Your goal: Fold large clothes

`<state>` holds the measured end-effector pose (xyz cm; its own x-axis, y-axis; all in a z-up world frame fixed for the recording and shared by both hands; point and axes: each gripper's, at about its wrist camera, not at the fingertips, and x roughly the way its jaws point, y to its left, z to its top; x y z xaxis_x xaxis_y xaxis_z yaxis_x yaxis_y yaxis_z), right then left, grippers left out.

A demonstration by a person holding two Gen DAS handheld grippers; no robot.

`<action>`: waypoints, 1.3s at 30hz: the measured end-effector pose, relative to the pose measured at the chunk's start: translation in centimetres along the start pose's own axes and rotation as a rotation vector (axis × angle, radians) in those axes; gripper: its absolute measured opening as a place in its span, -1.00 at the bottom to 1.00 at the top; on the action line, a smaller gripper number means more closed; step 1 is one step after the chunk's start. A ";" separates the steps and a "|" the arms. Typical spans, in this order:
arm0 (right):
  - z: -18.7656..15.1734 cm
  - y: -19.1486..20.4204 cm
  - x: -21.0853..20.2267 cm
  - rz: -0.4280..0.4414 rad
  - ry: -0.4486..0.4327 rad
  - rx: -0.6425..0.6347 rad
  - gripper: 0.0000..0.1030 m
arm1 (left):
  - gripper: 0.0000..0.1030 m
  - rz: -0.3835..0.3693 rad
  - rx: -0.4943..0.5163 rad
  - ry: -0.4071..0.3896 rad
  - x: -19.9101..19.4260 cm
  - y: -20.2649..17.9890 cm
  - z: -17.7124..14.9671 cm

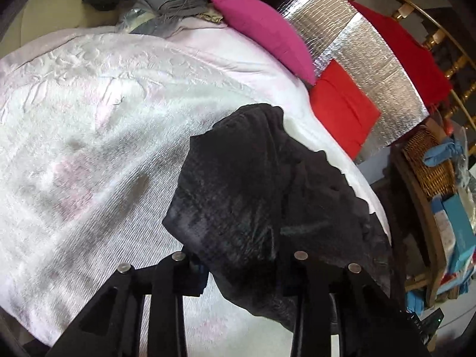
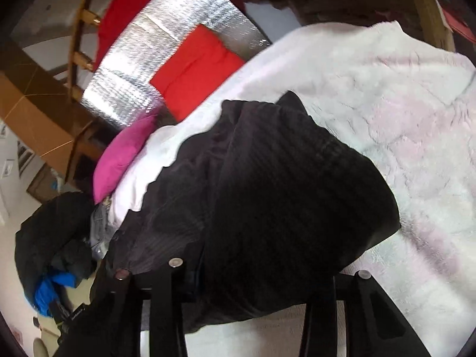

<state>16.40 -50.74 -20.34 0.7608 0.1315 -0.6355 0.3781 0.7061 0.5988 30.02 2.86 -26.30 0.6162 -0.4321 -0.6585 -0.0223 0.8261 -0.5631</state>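
Note:
A large black ribbed garment (image 1: 253, 178) lies bunched on the right part of a bed covered by a white-pink fluffy blanket (image 1: 89, 148). In the left wrist view my left gripper (image 1: 244, 270) is closed on the garment's near edge, and the cloth fills the gap between its fingers. In the right wrist view the same black garment (image 2: 282, 178) rises in a mound over my right gripper (image 2: 267, 276), which is shut on a thick fold. The cloth hides the right gripper's fingertips. The blanket (image 2: 401, 119) spreads out to the right of the mound.
A magenta pillow (image 1: 264, 32) and a red cushion (image 1: 342, 113) lean on a silver foil panel (image 1: 372, 59) at the bed's head. A wicker basket (image 1: 428, 166) and boxes stand on a wooden shelf beside the bed. Dark and blue clothes (image 2: 53, 238) are piled beyond the bed's far edge.

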 end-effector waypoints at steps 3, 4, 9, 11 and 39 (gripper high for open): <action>-0.5 0.2 -1.3 -0.011 0.008 -0.079 -0.19 | -0.33 0.009 0.059 -0.013 -1.9 -0.5 -1.0; -0.7 -0.2 -1.6 -0.015 0.028 -0.083 -0.19 | -0.27 0.029 0.077 -0.007 -1.8 -0.6 -1.1; -0.1 -4.0 -0.2 0.011 0.183 0.051 0.13 | 0.25 0.039 -0.100 0.177 1.5 2.8 0.6; 0.9 -5.0 -1.1 0.046 0.220 0.092 0.16 | 0.26 0.000 -0.169 0.205 1.2 4.2 1.3; 9.8 -9.2 6.2 0.179 0.370 0.094 0.86 | 0.69 -0.311 0.063 0.484 11.2 0.3 8.1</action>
<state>22.78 -63.29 -25.00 0.5845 0.4993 -0.6396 0.3168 0.5854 0.7463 43.32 1.20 -29.83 0.1553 -0.7618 -0.6289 0.1577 0.6476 -0.7455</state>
